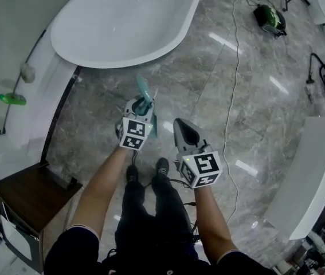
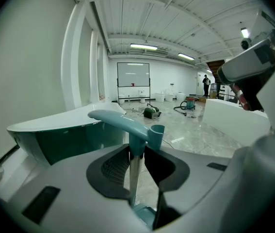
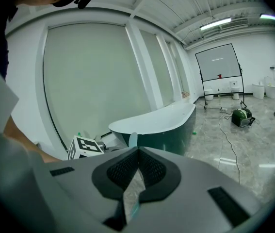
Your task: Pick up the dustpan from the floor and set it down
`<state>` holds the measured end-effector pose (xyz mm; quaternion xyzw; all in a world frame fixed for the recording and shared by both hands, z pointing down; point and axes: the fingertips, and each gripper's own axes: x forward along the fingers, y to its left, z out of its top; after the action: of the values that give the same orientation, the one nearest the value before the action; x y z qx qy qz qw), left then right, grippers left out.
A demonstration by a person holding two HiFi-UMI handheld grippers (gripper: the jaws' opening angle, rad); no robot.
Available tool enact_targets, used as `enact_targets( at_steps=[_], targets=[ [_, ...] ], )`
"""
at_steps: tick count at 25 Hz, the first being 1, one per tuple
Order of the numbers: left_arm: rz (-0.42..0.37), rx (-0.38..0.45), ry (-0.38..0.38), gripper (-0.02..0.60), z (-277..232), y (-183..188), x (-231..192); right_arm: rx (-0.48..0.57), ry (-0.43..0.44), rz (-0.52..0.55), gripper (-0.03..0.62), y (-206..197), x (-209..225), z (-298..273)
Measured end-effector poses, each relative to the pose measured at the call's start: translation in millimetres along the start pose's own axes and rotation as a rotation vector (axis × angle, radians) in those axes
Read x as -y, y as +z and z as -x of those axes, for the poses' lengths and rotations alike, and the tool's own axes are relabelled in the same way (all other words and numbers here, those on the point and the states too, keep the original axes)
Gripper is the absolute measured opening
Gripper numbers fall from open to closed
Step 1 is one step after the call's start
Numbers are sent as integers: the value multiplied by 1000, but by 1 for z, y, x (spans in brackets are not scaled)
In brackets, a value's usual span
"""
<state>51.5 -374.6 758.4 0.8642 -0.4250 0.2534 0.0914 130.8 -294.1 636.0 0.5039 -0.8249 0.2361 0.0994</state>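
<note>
A long-handled teal dustpan (image 2: 130, 125) stands upright in front of the person's shoes (image 1: 162, 166). Its thin metal pole is clamped between the narrow-set fingers (image 2: 112, 169) of the left gripper (image 2: 136, 148), with the teal grip just above them. Beside it, the right gripper (image 3: 137, 152) has its fingers closed tip to tip on nothing. Below is a grey marble floor (image 1: 219, 96), with a white bathtub (image 1: 122, 22) ahead. Both forearms (image 1: 102, 188) reach forward, grippers angled downward.
</note>
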Motion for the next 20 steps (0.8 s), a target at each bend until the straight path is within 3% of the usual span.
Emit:
enact_targets(
  at_steps=[12, 20],
  targets=[
    [42, -5, 10, 107, -20, 7, 3, 4, 3, -16, 6, -1, 14, 8],
    [80, -53, -25, 109, -20, -5, 12, 11, 2, -17, 6, 0, 12, 15]
  ],
)
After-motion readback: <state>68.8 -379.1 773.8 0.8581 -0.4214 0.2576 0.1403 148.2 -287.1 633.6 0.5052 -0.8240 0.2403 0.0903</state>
